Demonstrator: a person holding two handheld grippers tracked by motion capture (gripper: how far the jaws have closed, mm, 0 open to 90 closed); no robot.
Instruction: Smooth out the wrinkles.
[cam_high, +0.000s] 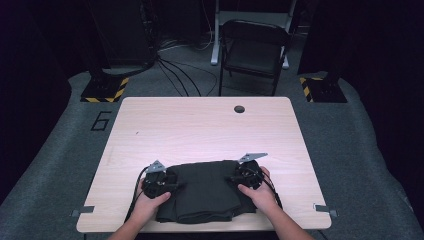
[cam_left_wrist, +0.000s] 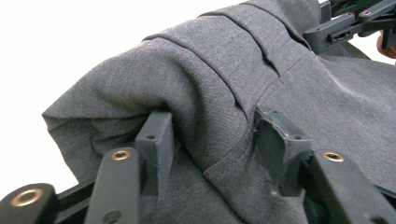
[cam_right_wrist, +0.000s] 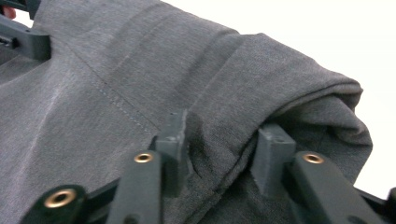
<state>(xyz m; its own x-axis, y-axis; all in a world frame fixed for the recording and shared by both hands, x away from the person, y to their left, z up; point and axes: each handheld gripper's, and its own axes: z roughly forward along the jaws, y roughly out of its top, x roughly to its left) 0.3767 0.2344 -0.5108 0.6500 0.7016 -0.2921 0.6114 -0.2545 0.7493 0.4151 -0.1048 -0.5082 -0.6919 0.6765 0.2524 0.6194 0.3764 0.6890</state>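
Note:
A dark grey folded garment (cam_high: 207, 192) lies at the near edge of the wooden table (cam_high: 200, 125). My left gripper (cam_high: 176, 186) sits at its left side and my right gripper (cam_high: 231, 178) at its right side, each pointing inward. In the left gripper view the pads (cam_left_wrist: 156, 144) squeeze a raised ridge of the grey cloth (cam_left_wrist: 224, 70), so that gripper (cam_left_wrist: 217, 140) is shut on it. In the right gripper view the gripper (cam_right_wrist: 224, 140) pinches a fold of the cloth (cam_right_wrist: 116, 70) near a seam. Each gripper view shows the other gripper's jaws in a top corner.
The table has a round cable hole (cam_high: 239, 109) near its far edge. A black folding chair (cam_high: 255, 50) stands behind the table, with cables and striped floor stands on the grey carpet. Hands hold both grippers from the near edge.

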